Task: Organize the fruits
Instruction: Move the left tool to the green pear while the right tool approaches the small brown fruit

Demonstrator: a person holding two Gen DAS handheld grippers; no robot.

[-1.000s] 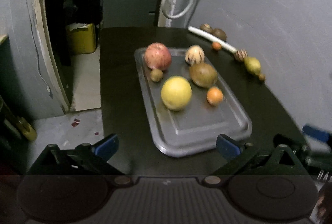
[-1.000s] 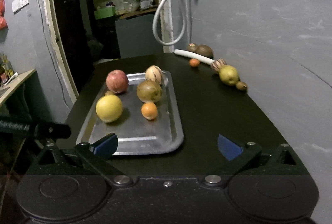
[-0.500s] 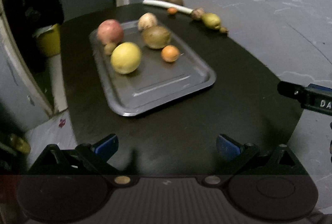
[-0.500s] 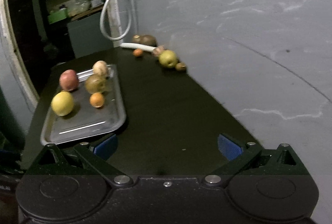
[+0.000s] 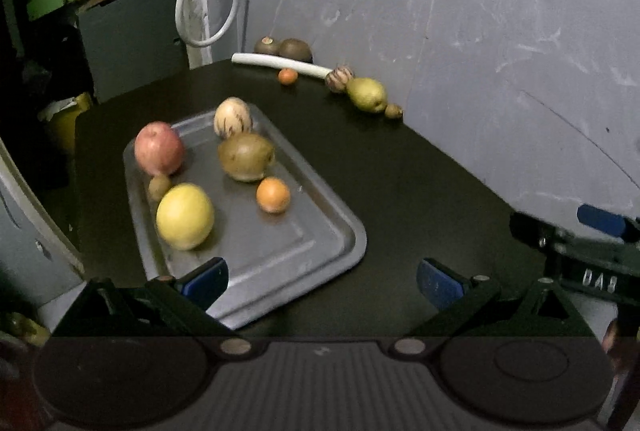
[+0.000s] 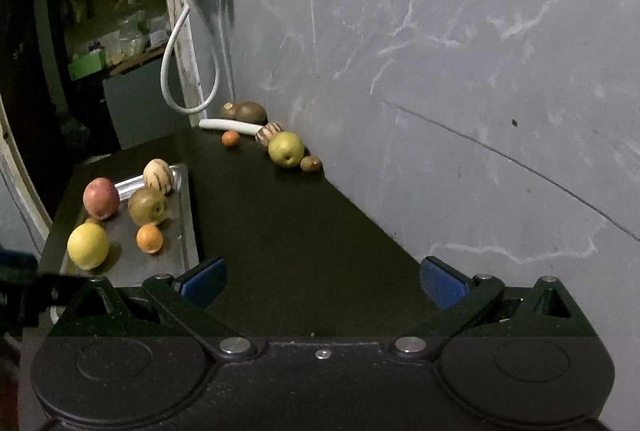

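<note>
Both grippers are spread wide with nothing in them: the left gripper hangs over the near end of the flat grey metal tray, the right gripper over bare black table beside that tray. Six fruits sit on the tray already. Well beyond its far end, along the wall, wait the yellow-green pear, a small brown kiwi touching it and a little orange fruit. I'd take the pear next, gripping across its widest part so the kiwi doesn't get knocked.
</note>
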